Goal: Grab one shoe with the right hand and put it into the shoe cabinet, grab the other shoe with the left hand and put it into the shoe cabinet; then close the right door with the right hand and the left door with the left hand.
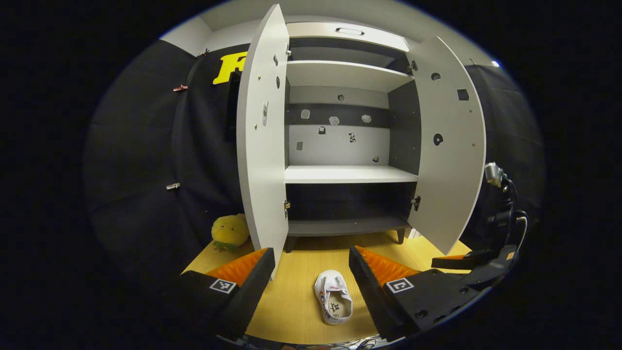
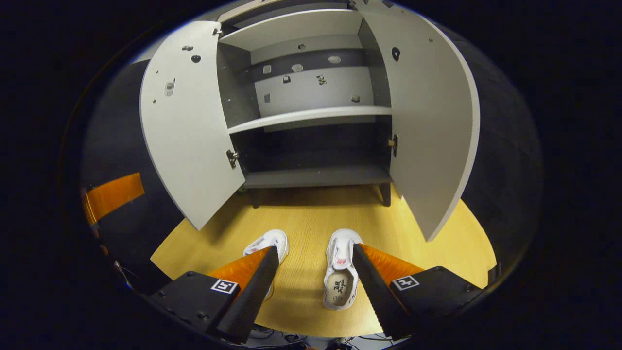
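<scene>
Both tools are released. The right tool hangs over the floor with one shoe between its fingers and the other shoe partly behind its left finger. The left tool has a shoe just ahead. The cabinet stands beyond, both doors open. If the right tool descends off-centre, a finger may push the shoe away. A carried shoe may also hit the right door.

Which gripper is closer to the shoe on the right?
The right. The right gripper hangs open just above that shoe, one finger beside it. The left gripper is open too, over the other shoe, off to the side.
</scene>
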The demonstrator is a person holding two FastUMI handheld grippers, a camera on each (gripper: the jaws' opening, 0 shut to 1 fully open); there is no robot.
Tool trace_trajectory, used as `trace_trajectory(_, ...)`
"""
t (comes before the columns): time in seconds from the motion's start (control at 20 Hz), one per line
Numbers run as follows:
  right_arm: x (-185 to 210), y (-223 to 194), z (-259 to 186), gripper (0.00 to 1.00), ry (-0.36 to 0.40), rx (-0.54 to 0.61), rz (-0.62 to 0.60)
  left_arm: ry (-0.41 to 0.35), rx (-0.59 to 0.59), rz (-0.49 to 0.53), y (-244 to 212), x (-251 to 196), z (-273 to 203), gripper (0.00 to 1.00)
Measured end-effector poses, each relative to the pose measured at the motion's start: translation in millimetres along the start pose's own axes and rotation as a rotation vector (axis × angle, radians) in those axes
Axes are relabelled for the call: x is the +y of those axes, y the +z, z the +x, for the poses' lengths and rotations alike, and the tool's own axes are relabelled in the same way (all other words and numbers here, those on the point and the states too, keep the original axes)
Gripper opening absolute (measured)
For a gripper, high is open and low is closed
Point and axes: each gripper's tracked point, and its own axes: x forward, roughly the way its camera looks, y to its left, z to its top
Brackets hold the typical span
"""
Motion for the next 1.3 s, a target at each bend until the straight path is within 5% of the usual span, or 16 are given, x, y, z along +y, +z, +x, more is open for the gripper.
trace_trajectory(0.45, -8.3, -96.6, 73.4, 0.99, -0.047, 0.204, 0.014, 0.015, 0.064, -0.032, -34.5, 16.5, 3.2, 0.95)
trace_trajectory(1.1, -28.3, -98.1, 155.4, 0.94, -0.175, 0.182, 0.041, 0.003, 0.114, -0.085, -59.4, 17.8, 4.9, 0.95)
trace_trajectory(1.2, -41.0, -94.7, 162.7, 0.82, -0.219, 0.186, 0.056, 0.020, 0.106, -0.073, -58.6, 21.0, 4.8, 0.95)
trace_trajectory(1.3, -45.8, -93.4, 164.9, 0.43, -0.237, 0.185, 0.065, 0.018, 0.107, -0.061, -58.5, 21.6, 5.2, 0.95)
